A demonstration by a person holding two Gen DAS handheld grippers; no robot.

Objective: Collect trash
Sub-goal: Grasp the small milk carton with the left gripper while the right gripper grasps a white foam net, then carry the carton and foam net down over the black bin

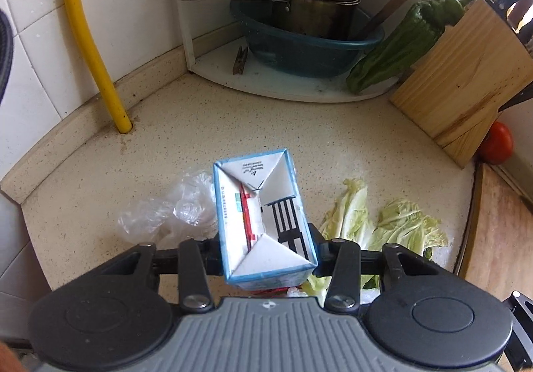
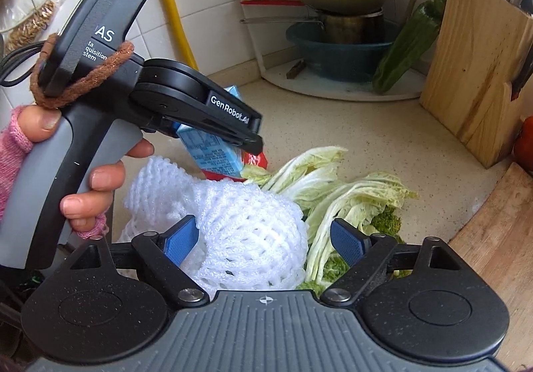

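My left gripper [image 1: 265, 258] is shut on a blue and white milk carton [image 1: 263, 218] and holds it above the counter; the right wrist view shows the same carton [image 2: 213, 148] in that gripper [image 2: 246, 135]. A crumpled clear plastic bag [image 1: 173, 208] lies on the counter left of the carton. My right gripper [image 2: 263, 243] is open, its blue pads [image 2: 181, 238] on either side of a white foam fruit net [image 2: 240, 232]. A red wrapper [image 2: 256, 160] lies under the carton.
Cabbage leaves [image 1: 379, 222] lie on the speckled counter [image 1: 283, 125], also in the right wrist view [image 2: 346, 192]. A corner rack [image 1: 299, 85] holds a blue basin, pans and green peppers [image 1: 403, 42]. A wooden knife block [image 1: 466, 82], a tomato [image 1: 498, 143], a cutting board [image 2: 499, 238] and a yellow pipe [image 1: 90, 38] border the area.
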